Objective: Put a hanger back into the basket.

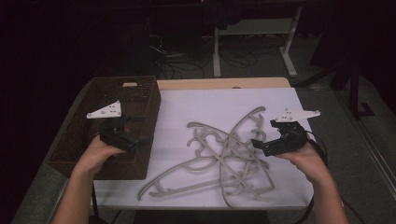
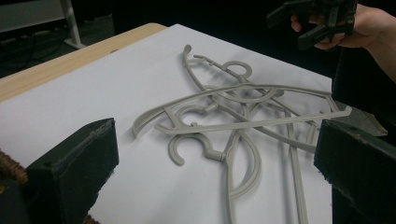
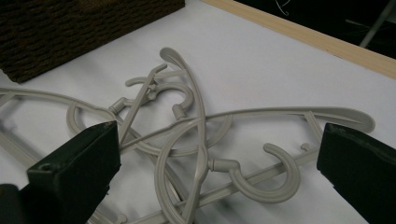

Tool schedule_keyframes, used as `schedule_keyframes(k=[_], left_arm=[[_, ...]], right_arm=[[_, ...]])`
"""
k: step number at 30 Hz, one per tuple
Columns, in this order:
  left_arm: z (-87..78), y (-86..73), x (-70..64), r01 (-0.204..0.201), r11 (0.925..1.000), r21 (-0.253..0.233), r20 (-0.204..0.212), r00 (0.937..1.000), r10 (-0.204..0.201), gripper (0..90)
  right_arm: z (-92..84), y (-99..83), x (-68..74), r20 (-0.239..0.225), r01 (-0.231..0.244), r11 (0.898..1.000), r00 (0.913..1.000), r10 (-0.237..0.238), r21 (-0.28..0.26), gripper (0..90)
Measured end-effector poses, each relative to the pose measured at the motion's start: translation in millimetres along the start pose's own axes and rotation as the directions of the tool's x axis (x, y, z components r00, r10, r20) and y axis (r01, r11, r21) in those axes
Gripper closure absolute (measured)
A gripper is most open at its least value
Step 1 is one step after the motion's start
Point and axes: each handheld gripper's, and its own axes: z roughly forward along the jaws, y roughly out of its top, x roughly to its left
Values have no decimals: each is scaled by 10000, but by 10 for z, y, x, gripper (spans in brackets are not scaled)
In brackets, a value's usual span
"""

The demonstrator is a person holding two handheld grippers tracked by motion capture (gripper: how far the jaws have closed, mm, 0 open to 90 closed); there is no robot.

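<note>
Several grey plastic hangers (image 1: pixel 219 158) lie tangled in a heap on a white sheet (image 1: pixel 210 105). My left gripper (image 1: pixel 142 129) hovers above the right rim of a brown woven basket (image 1: pixel 84 140), its jaws wide apart and empty, pointing toward the heap. My right gripper (image 1: pixel 262 134) is open above the heap's right side, with nothing between its fingers. In the left gripper view the hangers (image 2: pixel 243 100) lie beyond the open left gripper (image 2: pixel 215 168), and the right gripper (image 2: pixel 287 30) shows at top right. In the right gripper view the open right gripper (image 3: pixel 217 168) frames hooks of the hangers (image 3: pixel 196 121).
The basket (image 3: pixel 70 32) stands on the left part of the table, beside the sheet. A bare wooden strip (image 1: pixel 224 83) runs along the table's far edge. Beyond it the floor is dark, with cables and white desk legs (image 1: pixel 289 51).
</note>
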Motion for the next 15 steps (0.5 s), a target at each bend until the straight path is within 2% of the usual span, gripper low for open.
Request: schedule_keyframes(k=[15], left_arm=[[282,126,-117,-99,9999,81,500,9987,95,0]], right_arm=[[31,-59,-9,148,-27,9994,9999,22,343,0]])
